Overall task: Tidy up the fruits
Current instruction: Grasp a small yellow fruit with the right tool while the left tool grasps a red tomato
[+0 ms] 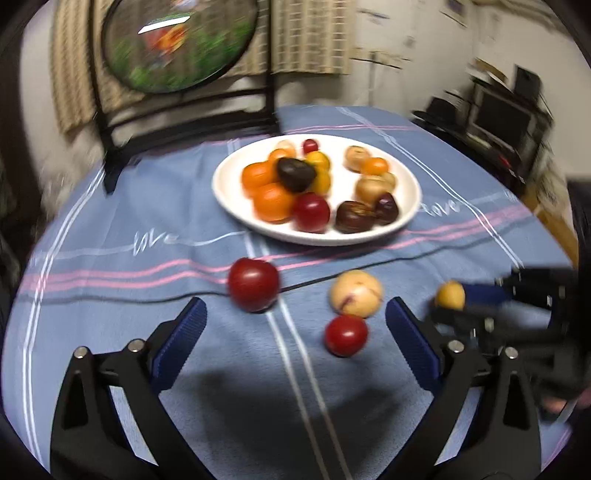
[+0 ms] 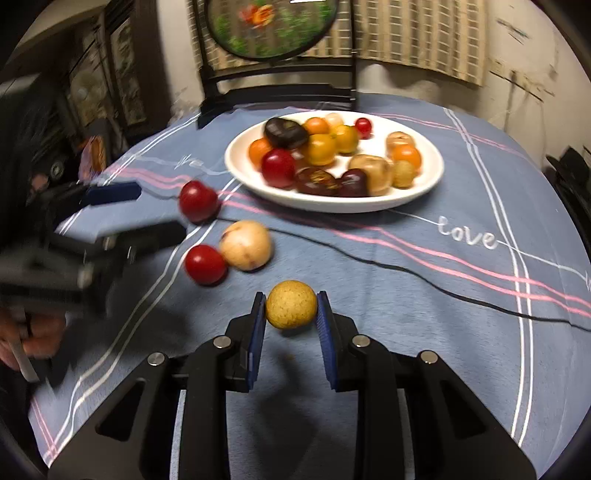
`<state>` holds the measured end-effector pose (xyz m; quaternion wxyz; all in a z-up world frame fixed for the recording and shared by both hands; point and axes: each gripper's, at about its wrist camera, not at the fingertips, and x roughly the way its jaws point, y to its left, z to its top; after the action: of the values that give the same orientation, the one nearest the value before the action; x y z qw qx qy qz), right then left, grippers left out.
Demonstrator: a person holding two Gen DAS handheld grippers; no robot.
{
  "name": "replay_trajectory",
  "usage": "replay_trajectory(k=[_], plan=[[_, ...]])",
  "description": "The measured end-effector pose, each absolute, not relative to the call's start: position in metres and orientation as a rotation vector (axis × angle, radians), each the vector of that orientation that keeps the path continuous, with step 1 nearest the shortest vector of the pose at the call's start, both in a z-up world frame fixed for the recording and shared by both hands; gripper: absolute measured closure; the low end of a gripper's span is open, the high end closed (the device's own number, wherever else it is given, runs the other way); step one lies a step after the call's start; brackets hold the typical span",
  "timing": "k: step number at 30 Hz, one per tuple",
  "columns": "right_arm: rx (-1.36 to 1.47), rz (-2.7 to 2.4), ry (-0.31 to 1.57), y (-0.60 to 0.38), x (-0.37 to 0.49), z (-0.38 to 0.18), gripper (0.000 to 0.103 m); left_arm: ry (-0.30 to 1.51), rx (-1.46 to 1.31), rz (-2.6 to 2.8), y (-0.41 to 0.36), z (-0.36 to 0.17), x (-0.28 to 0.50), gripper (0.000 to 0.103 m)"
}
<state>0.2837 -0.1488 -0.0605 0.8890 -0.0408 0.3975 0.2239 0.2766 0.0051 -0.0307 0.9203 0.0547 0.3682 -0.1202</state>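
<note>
A white plate point(image 1: 236, 210) point(image 2: 332, 205) piled with orange, red, dark and tan fruits sits on the blue tablecloth. Three fruits lie loose in front of it: a large red one point(image 1: 253, 284) point(image 2: 197, 201), a pale one point(image 1: 355, 293) point(image 2: 245, 244) and a small red one point(image 1: 346, 335) point(image 2: 205, 264). My left gripper point(image 1: 295, 317) point(image 2: 162, 212) stands open over the cloth, its pads touching nothing; the small red fruit lies low between its fingers in the picture. My right gripper point(image 2: 291, 306) is shut on a round yellow fruit point(image 2: 291, 309) point(image 1: 450, 294), just right of the loose fruits.
A black stand holding a round picture point(image 1: 177, 44) point(image 2: 269, 29) rises at the table's far edge, behind the plate. Dark shelves point(image 1: 509, 122) stand beyond the table's right side. A person's hand point(image 2: 33, 339) grips the left tool's handle.
</note>
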Motion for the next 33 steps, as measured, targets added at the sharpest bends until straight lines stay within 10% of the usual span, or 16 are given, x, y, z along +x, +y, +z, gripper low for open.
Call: replay_trajectory(k=[4,33], plan=[[-0.056,0.455,0.827,-0.155,0.284,-0.058,0.075,0.817,0.126,-0.319,-0.003,-0.041,0.278,0.034],[-0.049,0.460,0.859,-0.154,0.285,-0.062,0.075,0.891,0.202,-0.364,-0.024,-0.072,0.284,0.071]])
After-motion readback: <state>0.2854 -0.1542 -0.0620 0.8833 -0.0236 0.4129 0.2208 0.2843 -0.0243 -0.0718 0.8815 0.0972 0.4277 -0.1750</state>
